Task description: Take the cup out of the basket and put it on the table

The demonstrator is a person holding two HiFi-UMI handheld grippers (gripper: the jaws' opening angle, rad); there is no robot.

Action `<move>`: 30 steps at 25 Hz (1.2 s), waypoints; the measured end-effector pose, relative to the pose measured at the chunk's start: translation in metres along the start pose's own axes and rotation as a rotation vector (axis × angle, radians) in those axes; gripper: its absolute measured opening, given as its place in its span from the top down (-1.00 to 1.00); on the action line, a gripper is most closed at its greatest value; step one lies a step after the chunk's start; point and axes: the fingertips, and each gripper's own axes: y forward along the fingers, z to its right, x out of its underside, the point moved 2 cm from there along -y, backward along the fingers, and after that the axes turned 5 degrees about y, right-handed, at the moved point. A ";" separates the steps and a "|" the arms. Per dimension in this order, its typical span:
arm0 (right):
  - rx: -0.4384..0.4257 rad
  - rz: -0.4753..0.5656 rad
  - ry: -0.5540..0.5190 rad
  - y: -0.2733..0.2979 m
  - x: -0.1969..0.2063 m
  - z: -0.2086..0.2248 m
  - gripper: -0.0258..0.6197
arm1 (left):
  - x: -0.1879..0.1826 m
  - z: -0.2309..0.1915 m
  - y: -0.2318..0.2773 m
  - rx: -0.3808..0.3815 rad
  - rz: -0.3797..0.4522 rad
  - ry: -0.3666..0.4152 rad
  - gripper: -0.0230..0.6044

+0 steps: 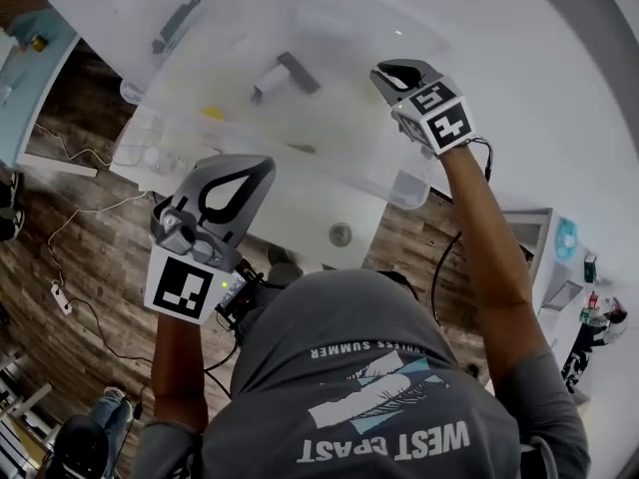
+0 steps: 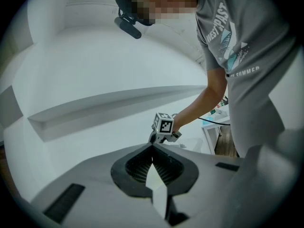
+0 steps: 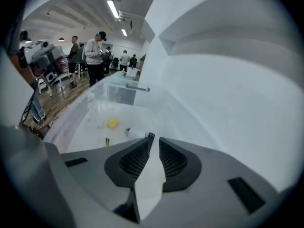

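Note:
A clear plastic basket stands on the white table. Inside it lie a white cylinder with a grey piece, a small yellow thing and a grey part. I cannot make out a cup for certain. My right gripper hovers over the basket's right side; its jaws stand slightly open with nothing between them, and the yellow thing lies ahead. My left gripper is raised near the basket's front edge, shut and empty, its tips pointing toward my right gripper.
A second clear bin sits at the table's left corner. Wooden floor with cables lies to the left. A small white stand with bottles is at the right. Several people stand far off in the room.

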 end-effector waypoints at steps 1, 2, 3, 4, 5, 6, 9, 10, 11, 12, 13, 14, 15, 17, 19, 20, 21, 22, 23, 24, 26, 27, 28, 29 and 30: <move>-0.008 -0.042 0.013 0.015 0.008 0.008 0.72 | 0.002 0.000 -0.001 -0.009 -0.007 -0.009 0.90; -0.016 -0.080 0.025 0.029 0.016 0.015 0.70 | 0.004 0.001 -0.001 -0.017 -0.013 -0.019 0.90; -0.022 -0.115 0.037 0.041 0.024 0.021 0.69 | 0.007 0.001 -0.001 -0.024 -0.019 -0.027 0.90; -0.026 -0.151 0.048 0.053 0.031 0.027 0.68 | 0.009 0.002 -0.001 -0.030 -0.026 -0.035 0.90; -0.029 -0.190 0.059 0.063 0.039 0.032 0.68 | 0.012 0.002 -0.001 -0.035 -0.034 -0.043 0.90; -0.035 -0.229 0.069 0.073 0.048 0.035 0.68 | 0.015 0.003 0.000 -0.040 -0.043 -0.051 0.90; -0.060 -0.340 0.073 0.104 0.076 0.044 0.64 | 0.023 0.004 0.001 -0.056 -0.068 -0.077 0.90; -0.066 -0.377 0.075 0.114 0.086 0.046 0.62 | 0.025 0.004 0.002 -0.062 -0.076 -0.084 0.90; -0.070 -0.414 0.077 0.123 0.096 0.049 0.59 | 0.028 0.004 0.002 -0.067 -0.084 -0.091 0.90; -0.072 -0.453 0.081 0.131 0.106 0.052 0.57 | 0.030 0.003 0.003 -0.072 -0.093 -0.098 0.90; -0.074 -0.492 0.087 0.139 0.117 0.055 0.55 | 0.031 0.003 0.003 -0.077 -0.102 -0.104 0.90; -0.077 -0.529 0.094 0.145 0.128 0.057 0.55 | 0.033 0.003 0.003 -0.083 -0.110 -0.110 0.90; -0.081 -0.561 0.102 0.151 0.138 0.059 0.54 | 0.034 0.003 0.003 -0.089 -0.117 -0.115 0.90; -0.094 -0.609 0.109 0.161 0.152 0.060 0.54 | 0.037 0.003 0.002 -0.103 -0.132 -0.127 0.90; -0.105 -0.642 0.102 0.169 0.161 0.061 0.54 | 0.040 0.002 0.001 -0.117 -0.145 -0.140 0.90; -0.110 -0.660 0.099 0.172 0.165 0.061 0.54 | 0.041 0.002 0.001 -0.123 -0.150 -0.145 0.90; -0.116 -0.679 0.094 0.175 0.170 0.061 0.54 | 0.043 0.002 0.002 -0.128 -0.156 -0.149 0.90; -0.121 -0.698 0.084 0.178 0.174 0.060 0.59 | 0.044 0.002 0.002 -0.133 -0.161 -0.152 0.90; -0.125 -0.711 0.071 0.179 0.178 0.059 0.75 | 0.045 0.003 0.002 -0.136 -0.166 -0.155 0.90; -0.129 -0.716 0.057 0.180 0.179 0.058 0.78 | 0.045 0.003 0.002 -0.138 -0.169 -0.157 0.90; -0.139 -0.705 0.039 0.180 0.178 0.055 0.84 | 0.046 0.004 0.002 -0.137 -0.172 -0.161 0.90; -0.145 -0.694 0.036 0.179 0.176 0.053 0.84 | 0.046 0.004 0.002 -0.137 -0.172 -0.161 0.90; -0.150 -0.681 0.036 0.178 0.173 0.051 0.84 | 0.047 0.005 0.002 -0.135 -0.172 -0.161 0.90; -0.154 -0.665 0.036 0.177 0.169 0.049 0.84 | 0.047 0.006 0.002 -0.134 -0.171 -0.160 0.90; -0.156 -0.645 0.035 0.174 0.165 0.047 0.84 | 0.046 0.006 0.002 -0.131 -0.169 -0.158 0.90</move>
